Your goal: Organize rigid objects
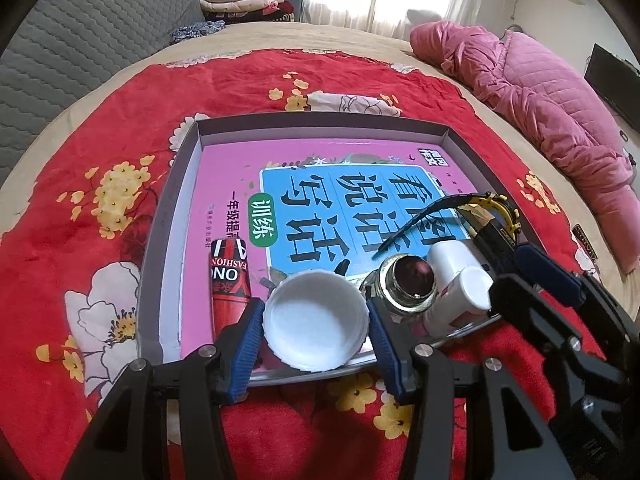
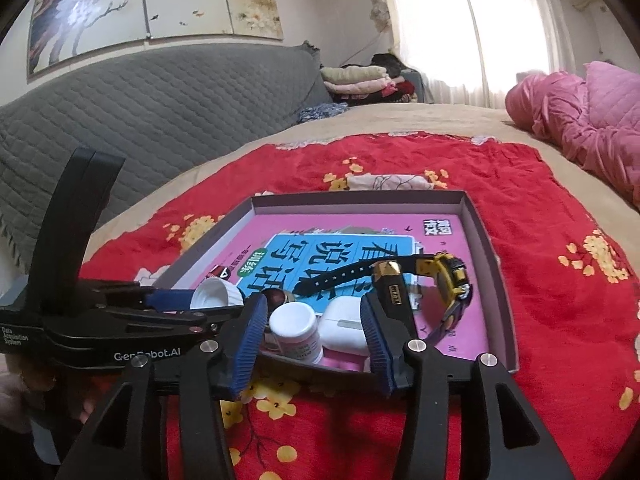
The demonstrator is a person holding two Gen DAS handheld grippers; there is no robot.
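A shallow grey box tray [image 1: 192, 148] [image 2: 488, 240] lies on the red blanket with a pink and blue book [image 1: 320, 184] [image 2: 344, 248] inside. My left gripper [image 1: 316, 322] is shut on a white cap [image 1: 316, 320] [image 2: 216, 294] at the tray's near edge. Beside the cap are a red tube [image 1: 230, 276], a small glass jar [image 1: 412, 280], a white pill bottle [image 1: 464, 296] [image 2: 296, 330], a white earbud case [image 2: 346, 330] and a black-and-yellow watch [image 1: 492, 216] [image 2: 448, 276]. My right gripper [image 2: 314, 334] is open around the bottle and case.
The red floral blanket [image 1: 100, 220] [image 2: 560, 320] covers a bed. A pink quilted coat [image 1: 540, 100] [image 2: 580, 120] lies at the far right. A grey padded headboard [image 1: 80, 32] [image 2: 160, 104] and folded clothes [image 1: 240, 0] are at the back.
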